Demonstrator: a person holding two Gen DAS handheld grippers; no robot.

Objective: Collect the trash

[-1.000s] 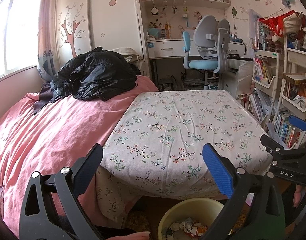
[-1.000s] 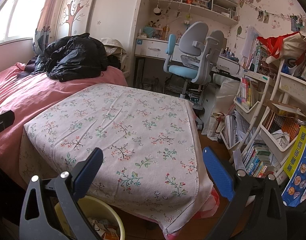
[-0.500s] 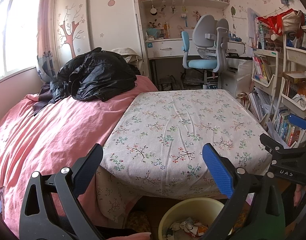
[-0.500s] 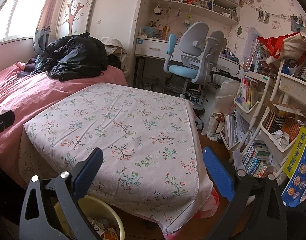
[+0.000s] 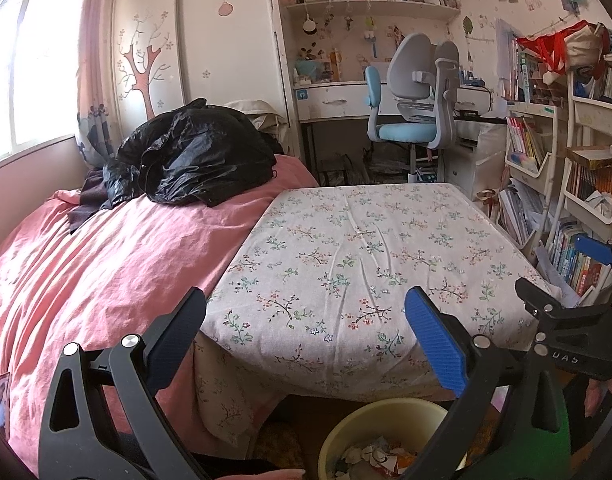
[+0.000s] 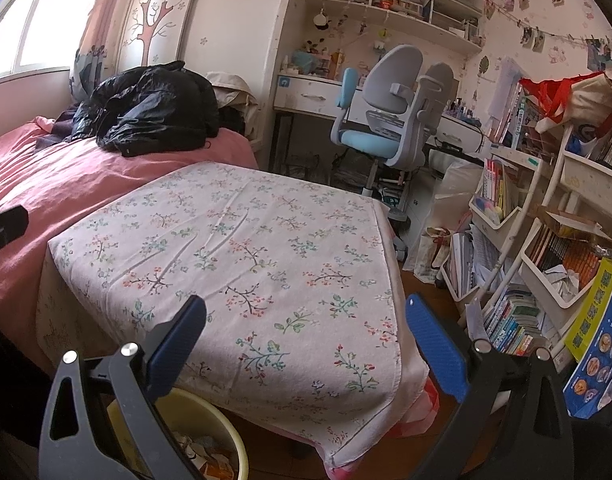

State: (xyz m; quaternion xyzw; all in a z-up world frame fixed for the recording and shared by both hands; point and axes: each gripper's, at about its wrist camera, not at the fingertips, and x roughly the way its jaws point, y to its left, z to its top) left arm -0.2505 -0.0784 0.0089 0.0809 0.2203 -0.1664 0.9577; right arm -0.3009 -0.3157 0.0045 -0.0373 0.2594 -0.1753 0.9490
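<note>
left gripper (image 5: pixel 306 336): jaws spread wide, nothing between them; held above the near edge of the desk, bin below.
right gripper (image 6: pixel 306 340): jaws also released and empty; held over the near right corner of the desk. In the left view it shows at the right edge (image 5: pixel 566 320).
yellow bin (image 5: pixel 382 412): on the floor just under the near desk edge, rim partly hidden by the left gripper; also at bottom left in the right view (image 6: pixel 209 412).
trash (image 5: pixel 370 456): crumpled paper and wrappers lying inside the bin, below the rim.
desk (image 5: pixel 362 264): covered by a floral cloth (image 6: pixel 257 264) that hangs over the near edge and right corner; top is flat with a few creases.
bed (image 5: pixel 97 264): pink cover, butts against the left edge of the desk.
black bag (image 5: pixel 193 160): heaped on the far end of the bed, well apart from both grippers.
bookshelves (image 6: pixel 546 248): along the right side, near the desk's right edge; a strip of wood floor lies between them.
paper bags (image 6: pixel 438 248): on the floor in that strip, beside the shelves.
swivel chair (image 6: pixel 386 120): beyond the far edge of the desk, in front of the white wall unit.
room to move: open air above the desk top; the right side is hemmed in by the shelves, the left by the bed.
</note>
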